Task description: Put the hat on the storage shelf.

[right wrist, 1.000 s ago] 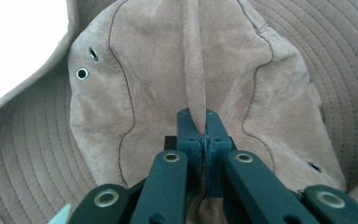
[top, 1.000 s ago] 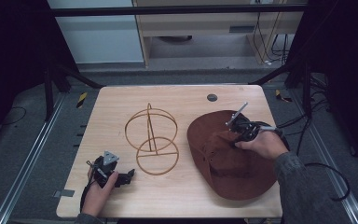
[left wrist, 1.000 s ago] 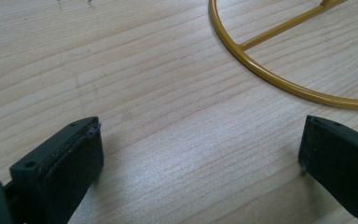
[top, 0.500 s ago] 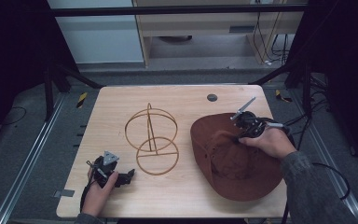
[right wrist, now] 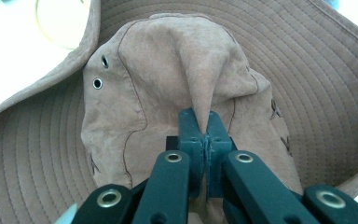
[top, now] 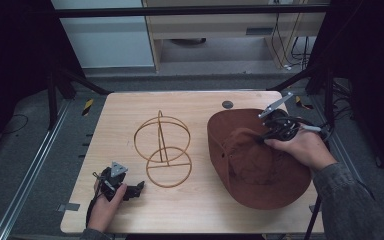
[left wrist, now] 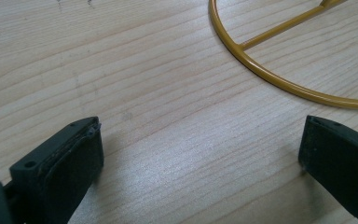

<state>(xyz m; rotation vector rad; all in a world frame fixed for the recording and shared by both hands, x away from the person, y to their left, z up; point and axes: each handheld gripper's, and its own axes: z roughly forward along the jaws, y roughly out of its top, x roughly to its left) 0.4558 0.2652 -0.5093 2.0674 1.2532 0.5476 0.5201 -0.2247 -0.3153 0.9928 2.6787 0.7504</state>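
Left claw [top: 139,186] rests low on tabletop [top: 200,210] near front-left corner, jaws spread wide, nothing between them; bare wood grain between jaws in left gripper view. Just beyond it, gold wire stand [top: 162,150]: flat ring base on tabletop, upright hoops rising from it; base ring arc [left wrist: 279,81] near claw, not touching. Brown wide-brim hat [top: 260,170] lies on right half of tabletop, brim spread. Right claw [right wrist: 205,122] pressed together, pinching raised fold of hat crown [right wrist: 200,79]; two metal eyelets on crown's side.
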